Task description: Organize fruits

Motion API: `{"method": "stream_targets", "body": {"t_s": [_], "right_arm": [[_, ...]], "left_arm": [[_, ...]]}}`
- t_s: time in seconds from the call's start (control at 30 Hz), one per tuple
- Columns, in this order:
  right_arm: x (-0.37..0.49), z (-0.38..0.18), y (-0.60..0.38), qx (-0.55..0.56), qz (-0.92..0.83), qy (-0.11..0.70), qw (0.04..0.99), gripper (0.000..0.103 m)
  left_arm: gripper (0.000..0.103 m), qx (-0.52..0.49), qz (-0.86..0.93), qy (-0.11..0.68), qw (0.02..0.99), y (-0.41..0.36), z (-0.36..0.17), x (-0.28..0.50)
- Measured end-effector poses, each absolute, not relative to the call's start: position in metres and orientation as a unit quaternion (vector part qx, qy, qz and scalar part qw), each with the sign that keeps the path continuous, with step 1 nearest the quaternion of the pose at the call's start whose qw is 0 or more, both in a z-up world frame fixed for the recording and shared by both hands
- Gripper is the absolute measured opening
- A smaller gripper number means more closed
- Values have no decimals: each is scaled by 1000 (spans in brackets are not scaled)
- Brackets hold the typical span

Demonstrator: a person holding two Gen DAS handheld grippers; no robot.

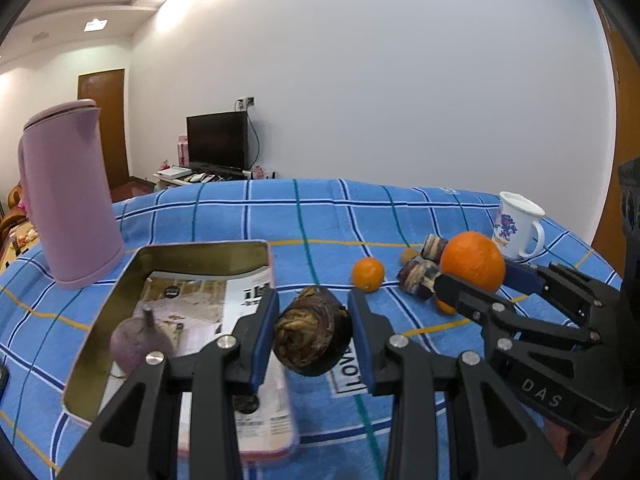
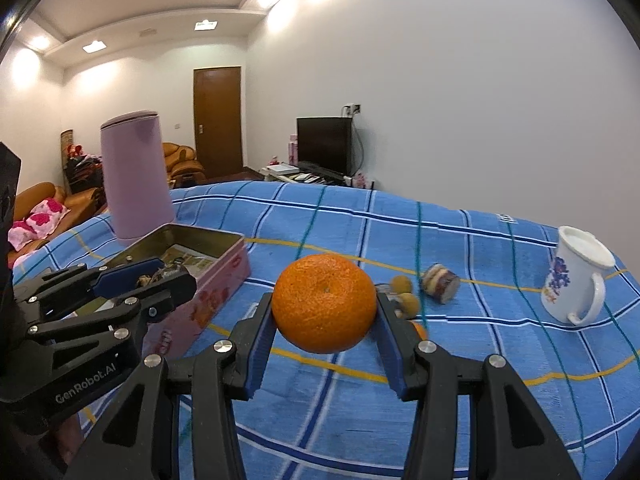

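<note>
Left gripper (image 1: 313, 334) is pinching a dark, shrivelled fruit (image 1: 313, 332) between both blue pads, held just off the tin's (image 1: 100, 344) right wall, above the cloth (image 1: 304, 216); pads touch the fruit on both sides. Can't tell what kind of fruit it is.

Right gripper (image 2: 325, 310) is clamped on the big orange (image 2: 325, 303), pads on its left and right flanks, lifted clear of the cloth, well right of the tin. In the left view the same orange (image 1: 473, 261) shows further right, with the right gripper's fingers (image 1: 460, 294) closed around it.

Tin: open, rectangular, pink outside (image 2: 216, 280), printed paper (image 1: 192, 300) lining the bottom. One purple round fruit with a stem (image 1: 138, 344) sits in its near-left part.

Right of the tin on the cloth: a small orange (image 1: 368, 274), then two dark cylindrical pieces (image 1: 418, 276) (image 1: 434, 246) beside the big orange, and two small brown round fruits (image 2: 401, 282) (image 2: 409, 302) just beside each other. Another bit of orange (image 1: 445, 306) peeks out under the right gripper, mostly hidden.

Far right of the tin: white mug (image 2: 576, 284) with a blue print, upright, handle toward the camera side.

Just behind the tin's left corner: pink jug (image 1: 66, 196), upright, lid on.

Beyond the table: TV (image 1: 218, 142) against the wall, brown door (image 2: 218, 120), sofa (image 2: 48, 208) left of the jug.
</note>
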State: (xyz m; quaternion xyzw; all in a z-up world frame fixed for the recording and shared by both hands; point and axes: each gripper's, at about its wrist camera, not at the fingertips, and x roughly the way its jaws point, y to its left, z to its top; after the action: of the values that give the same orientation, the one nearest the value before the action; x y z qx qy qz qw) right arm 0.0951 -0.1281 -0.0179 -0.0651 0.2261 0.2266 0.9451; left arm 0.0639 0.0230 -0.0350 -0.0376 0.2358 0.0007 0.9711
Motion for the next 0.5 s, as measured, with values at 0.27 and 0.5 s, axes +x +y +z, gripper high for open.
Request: {"method": "stream_targets", "body": {"t_s": [0.27,0.5], "right_arm": [[90,-13,-102,-74,256,227,937,49],[86,-14,-77,-80,279,228,929,50]], "left_arm": [[37,-36,24,229,973,48,-27,49],[37,-38,42,223,973,68,-22,42]]}}
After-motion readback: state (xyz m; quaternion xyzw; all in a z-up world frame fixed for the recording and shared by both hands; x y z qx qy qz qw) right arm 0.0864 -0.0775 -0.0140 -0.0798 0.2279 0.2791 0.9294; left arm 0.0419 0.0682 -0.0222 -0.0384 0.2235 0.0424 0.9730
